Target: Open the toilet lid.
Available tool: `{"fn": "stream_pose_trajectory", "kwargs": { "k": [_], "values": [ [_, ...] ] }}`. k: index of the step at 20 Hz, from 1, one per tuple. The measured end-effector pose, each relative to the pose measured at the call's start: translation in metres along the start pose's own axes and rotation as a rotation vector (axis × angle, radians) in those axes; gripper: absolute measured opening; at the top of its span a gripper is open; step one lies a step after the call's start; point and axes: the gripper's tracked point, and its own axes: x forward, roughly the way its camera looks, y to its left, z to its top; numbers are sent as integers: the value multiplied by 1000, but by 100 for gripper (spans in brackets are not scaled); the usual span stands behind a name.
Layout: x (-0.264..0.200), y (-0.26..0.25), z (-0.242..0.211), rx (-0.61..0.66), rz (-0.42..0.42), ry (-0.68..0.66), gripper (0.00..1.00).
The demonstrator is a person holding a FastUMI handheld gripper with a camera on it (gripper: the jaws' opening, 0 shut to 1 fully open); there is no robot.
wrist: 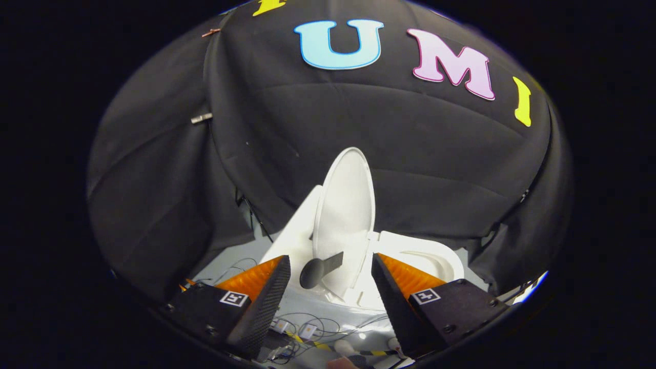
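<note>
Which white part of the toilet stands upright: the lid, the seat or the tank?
The lid. It stands raised on edge, with a dark handle on it, while the seat lies flat beside it. The gripper is open, holding nothing.

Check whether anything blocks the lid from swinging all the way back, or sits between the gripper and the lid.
Nothing visible does. The toilet lid already stands raised, near upright, over the bowl, with the booth's black cloth behind it. The gripper is open, its fingers apart, the lid's dark handle tab just ahead between them, untouched.

Gripper-mounted fisheye, forward toward toilet [369, 256]
</note>
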Motion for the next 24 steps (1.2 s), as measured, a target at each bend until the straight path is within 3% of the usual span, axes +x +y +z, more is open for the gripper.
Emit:
{"fn": "stream_pose_trajectory", "kwargs": {
  "k": [12,20,24],
  "values": [
    [-33,-109,24,219,68,-76,100],
    [-17,-206,0,243,54,-182,99],
    [-1,-259,-23,214,8,-233,99]
  ]
}}
